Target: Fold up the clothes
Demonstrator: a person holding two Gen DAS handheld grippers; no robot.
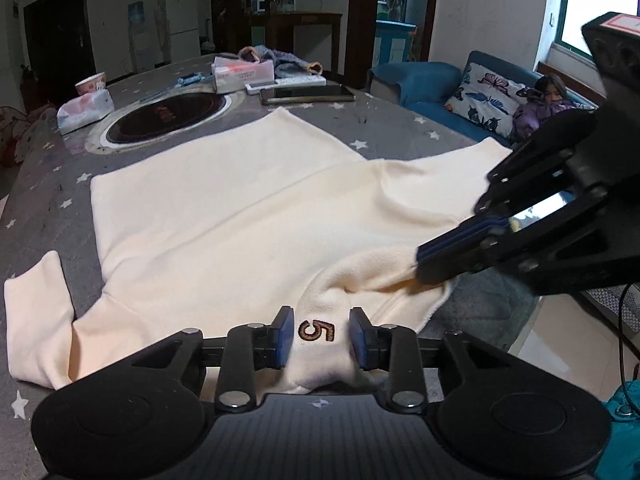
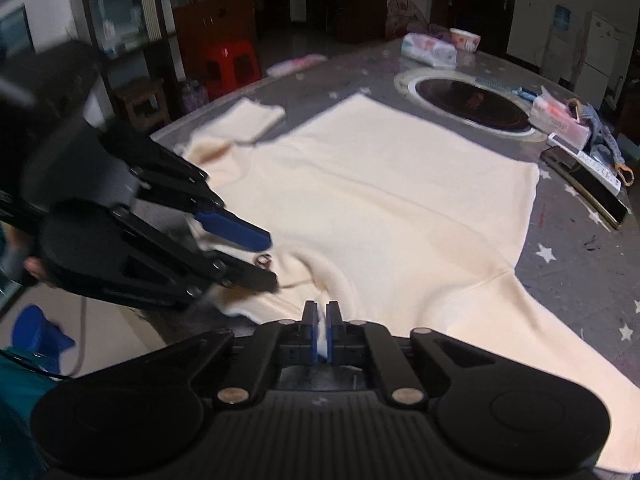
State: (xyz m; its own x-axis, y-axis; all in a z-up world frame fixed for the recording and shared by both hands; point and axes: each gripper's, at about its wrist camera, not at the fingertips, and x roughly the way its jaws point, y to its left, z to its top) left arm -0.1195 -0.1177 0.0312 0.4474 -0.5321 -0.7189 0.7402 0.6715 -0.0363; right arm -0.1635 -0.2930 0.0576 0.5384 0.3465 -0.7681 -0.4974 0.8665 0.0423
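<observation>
A cream sweater (image 1: 240,208) (image 2: 380,208) lies spread flat on a grey star-patterned table (image 1: 40,200) (image 2: 580,260). Its collar, embroidered with a brown "5" (image 1: 316,330), is at the near edge. My left gripper (image 1: 322,332) (image 2: 270,260) is open, its blue pads on either side of the collar with small gaps. My right gripper (image 2: 321,312) (image 1: 418,266) is shut on a fold of cream fabric just right of the collar, at the shoulder. One sleeve (image 1: 36,312) lies bent at the near left; the other (image 2: 520,320) runs off to the right.
A round hob (image 1: 168,116) is set into the table beyond the sweater. A tissue pack (image 1: 84,112), a cup (image 1: 91,83), a white box (image 1: 244,74) and a phone (image 1: 308,94) lie at the far side. A person sits on a blue sofa (image 1: 420,80) to the right.
</observation>
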